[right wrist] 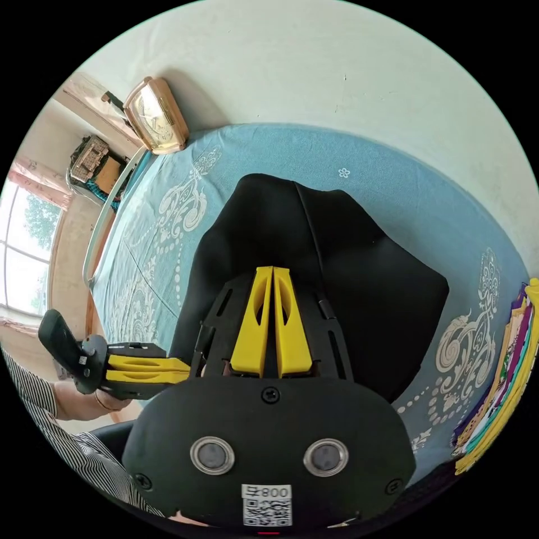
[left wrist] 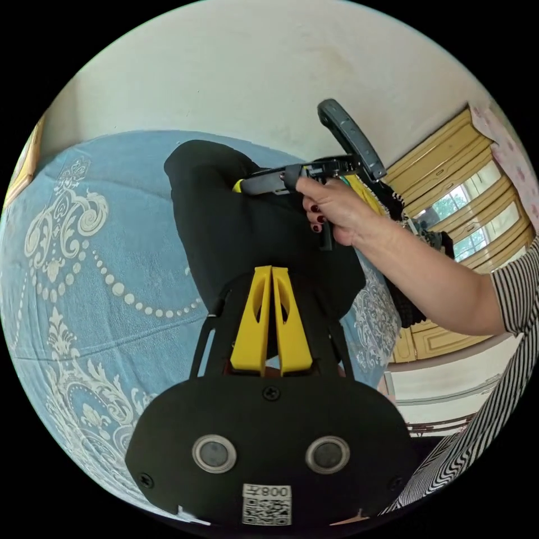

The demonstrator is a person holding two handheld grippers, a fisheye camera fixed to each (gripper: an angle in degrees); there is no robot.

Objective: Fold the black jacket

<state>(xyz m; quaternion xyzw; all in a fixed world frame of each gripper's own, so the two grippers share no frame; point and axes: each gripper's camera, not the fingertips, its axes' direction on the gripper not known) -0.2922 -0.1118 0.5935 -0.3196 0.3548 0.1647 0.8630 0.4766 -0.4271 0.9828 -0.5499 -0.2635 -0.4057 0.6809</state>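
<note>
While the black jacket [right wrist: 348, 269] lies bunched in a rounded heap on the blue patterned bedspread [right wrist: 393, 179], its fabric appears plain and matte, with one seam running down the middle. The left tongs [left wrist: 272, 269] have jaws pressed together at the jacket's near edge. The right tongs [right wrist: 273, 270] also show jaws together over the fabric; whether either pair clamps cloth cannot be determined. A hand [left wrist: 337, 210] grips the right tongs' handle.

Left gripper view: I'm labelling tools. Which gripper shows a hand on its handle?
The right gripper, lying crosswise at the black jacket's upper edge, with a hand around it. The left gripper, bottom centre, shows no hand.
</note>
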